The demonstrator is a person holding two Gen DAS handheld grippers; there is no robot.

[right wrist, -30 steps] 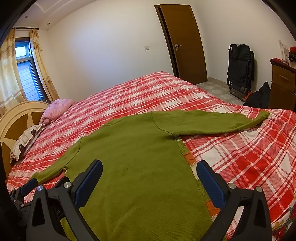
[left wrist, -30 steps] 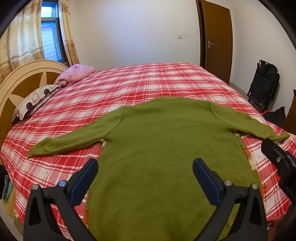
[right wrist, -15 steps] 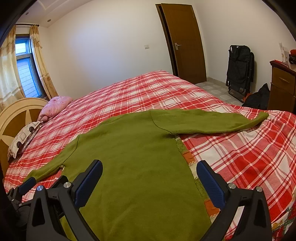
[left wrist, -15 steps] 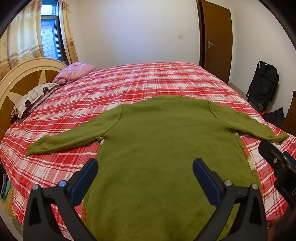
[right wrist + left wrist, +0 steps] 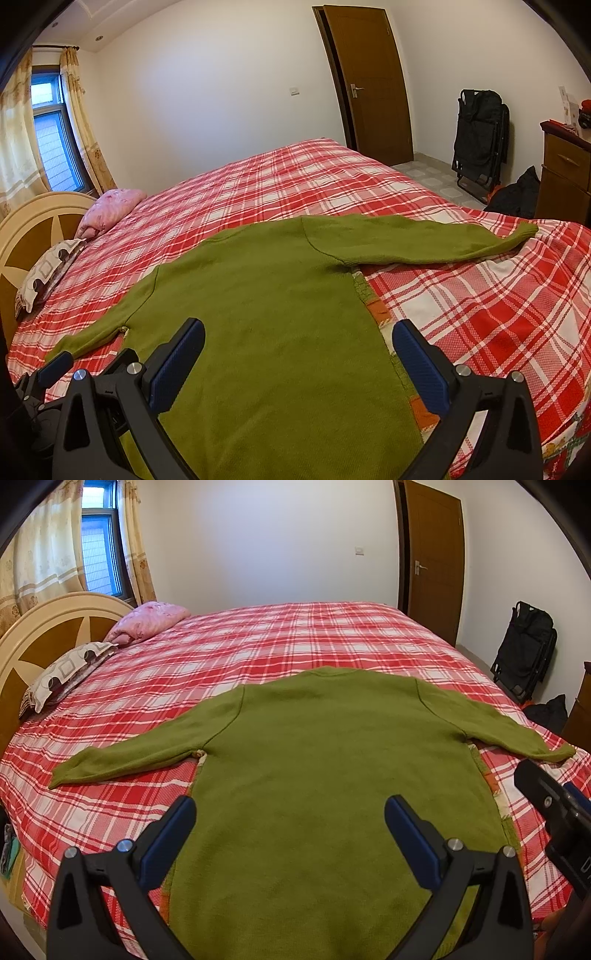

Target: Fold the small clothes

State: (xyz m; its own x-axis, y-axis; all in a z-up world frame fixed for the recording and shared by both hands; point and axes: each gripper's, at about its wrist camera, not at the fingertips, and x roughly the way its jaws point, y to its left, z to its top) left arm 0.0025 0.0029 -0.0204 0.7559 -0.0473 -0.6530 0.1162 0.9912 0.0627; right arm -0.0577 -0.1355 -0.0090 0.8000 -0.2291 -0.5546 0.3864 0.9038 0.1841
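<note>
A green long-sleeved sweater (image 5: 332,760) lies flat on the red plaid bed (image 5: 280,642), hem toward me, both sleeves spread out to the sides. It also shows in the right wrist view (image 5: 266,302). My left gripper (image 5: 290,834) is open and empty, held above the sweater's lower body. My right gripper (image 5: 297,362) is open and empty, above the sweater's lower right part, near its right edge. The right gripper also shows at the right edge of the left wrist view (image 5: 554,805).
A pink pillow (image 5: 147,622) and a patterned pillow (image 5: 66,672) lie by the headboard (image 5: 33,635) at the left. A brown door (image 5: 373,81), a black folded chair (image 5: 480,133) and a wooden dresser (image 5: 565,170) stand at the right.
Both gripper views have shifted slightly; the sweater has not moved and both grippers stay open.
</note>
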